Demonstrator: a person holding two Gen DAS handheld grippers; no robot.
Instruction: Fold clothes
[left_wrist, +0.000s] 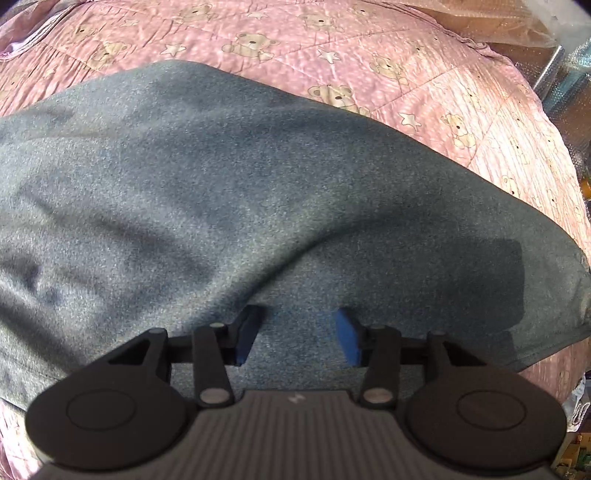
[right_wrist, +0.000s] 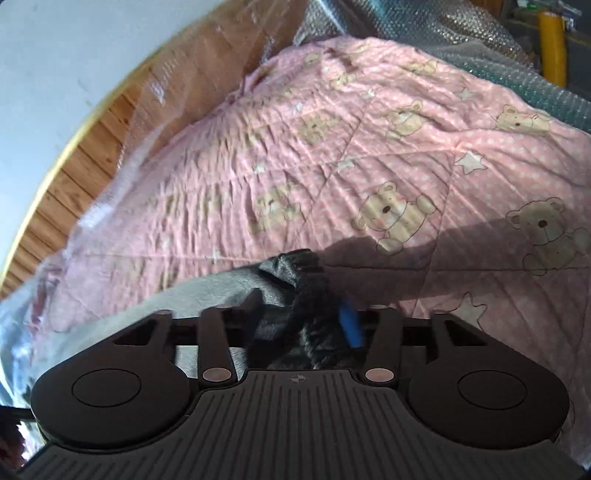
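On my left wrist view, the left gripper (left_wrist: 301, 334) points steeply down at the grey garment (left_wrist: 221, 192), which lies spread over the pink bear-print quilt (left_wrist: 369, 55) on the bed and fills most of the frame. The fingers (left_wrist: 348, 338) stand partly spread, blue pads facing each other across a gap. Flat grey cloth shows in that gap at lower centre, but the pads do not pinch it. A fold of the garment runs diagonally down to the left finger's tip; I cannot tell whether it touches the tip.

On my right wrist view, the right gripper (right_wrist: 303, 325) sits at lower centre with its fingers (right_wrist: 350, 325) spread fairly wide. A dark, bunched, ribbed end of the garment (right_wrist: 306, 280) rises between them, lying against the blue pad on the right side. Whether the left pad touches it I cannot tell; the cloth looks loose rather than squeezed. Lighter grey cloth trails off to the lower left. The quilt stretches across the upper right, and a plastic-wrapped wooden headboard (right_wrist: 110, 122) curves along the upper left.
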